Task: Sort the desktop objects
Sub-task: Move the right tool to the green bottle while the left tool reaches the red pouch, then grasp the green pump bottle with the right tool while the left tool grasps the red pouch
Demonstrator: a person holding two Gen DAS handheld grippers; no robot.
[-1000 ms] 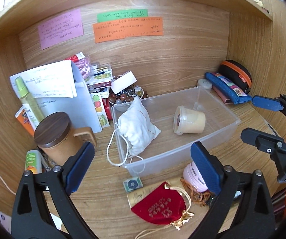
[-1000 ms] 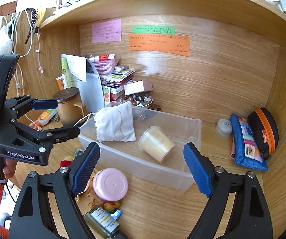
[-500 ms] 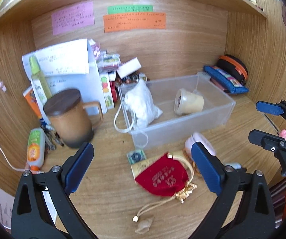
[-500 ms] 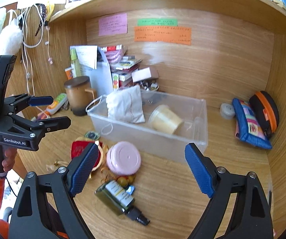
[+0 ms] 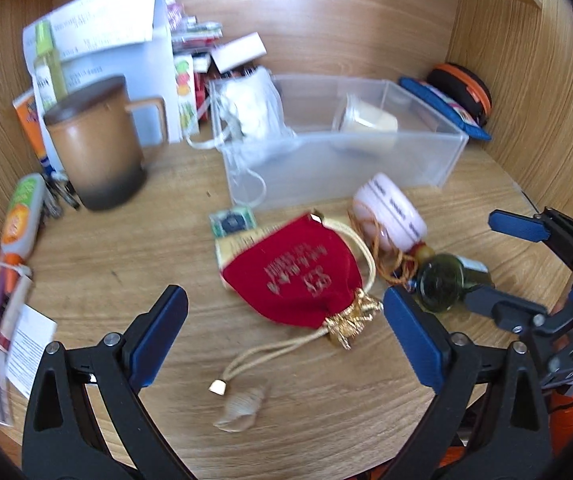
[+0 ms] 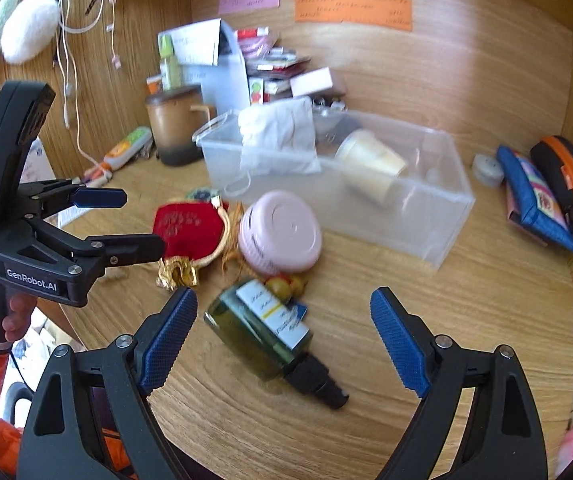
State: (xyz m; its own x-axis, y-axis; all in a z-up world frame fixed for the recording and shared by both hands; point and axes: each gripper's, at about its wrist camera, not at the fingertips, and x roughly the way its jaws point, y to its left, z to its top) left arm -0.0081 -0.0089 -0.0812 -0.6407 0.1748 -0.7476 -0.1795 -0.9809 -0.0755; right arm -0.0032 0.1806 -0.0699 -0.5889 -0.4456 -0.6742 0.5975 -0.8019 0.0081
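A red velvet pouch point(image 5: 298, 276) point(image 6: 190, 226) with gold cords lies on the wooden desk in front of a clear plastic bin point(image 5: 326, 184) point(image 6: 386, 216). My left gripper point(image 5: 282, 294) point(image 6: 134, 220) hovers open just before the pouch. To the pouch's right sit a pink round jar point(image 5: 392, 210) point(image 6: 280, 232) and a green glass bottle point(image 5: 442, 284) point(image 6: 264, 330) lying on its side. My right gripper point(image 6: 284, 300) point(image 5: 486, 260) stands open over the bottle, apart from it. Inside the bin are a white drawstring bag point(image 5: 254, 106) and a cream cup point(image 6: 370, 166).
A lidded brown mug point(image 5: 94, 148) stands left of the bin, with papers and books behind it. A tube point(image 5: 22, 216) and cables lie at the far left. Blue and orange-black pouches point(image 6: 534, 196) rest by the right wall. A small shell point(image 5: 242, 408) lies near the front edge.
Both grippers have sunk toward the desk and tilted down; the pouch, jar and bottle now fill the foreground. Both stay open and nothing on the desk has moved.
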